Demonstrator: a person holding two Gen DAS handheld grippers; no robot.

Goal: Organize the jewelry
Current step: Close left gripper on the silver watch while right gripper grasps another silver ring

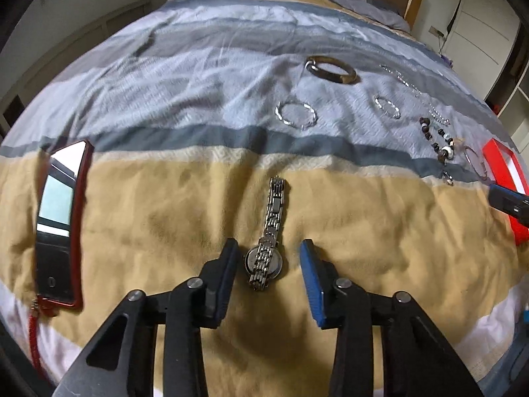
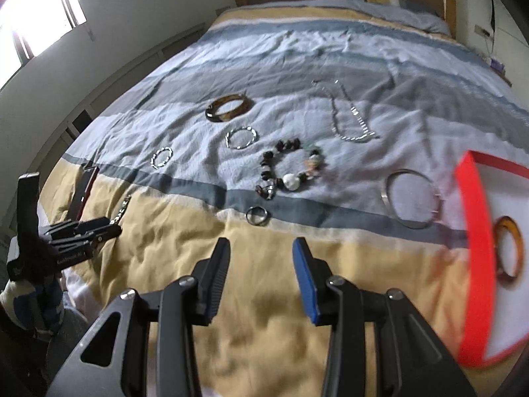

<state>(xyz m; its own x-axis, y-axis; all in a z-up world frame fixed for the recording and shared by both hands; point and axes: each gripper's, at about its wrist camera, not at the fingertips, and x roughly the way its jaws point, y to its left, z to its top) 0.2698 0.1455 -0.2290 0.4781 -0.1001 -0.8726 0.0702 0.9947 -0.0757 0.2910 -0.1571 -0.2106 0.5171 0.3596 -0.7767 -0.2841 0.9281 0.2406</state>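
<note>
You are looking at a bed [image 2: 185,251] under a cover striped in tan, grey, pale blue and white. On its tan band lie a silver metal-link watch [image 1: 269,244], stretched out straight, a red-framed mirror [image 1: 59,228] well to its left and a red-rimmed tray [image 2: 476,254] at the right edge with a brown bangle [image 2: 509,251] in it. Farther up you see a thick brown bangle [image 2: 228,107], two silver bracelets [image 2: 241,137] [image 2: 162,157], a dark beaded bracelet [image 2: 291,168], a small dark ring [image 2: 257,215], a thin silver hoop [image 2: 413,198] and a silver chain necklace [image 2: 350,115], all apart from one another.
</note>
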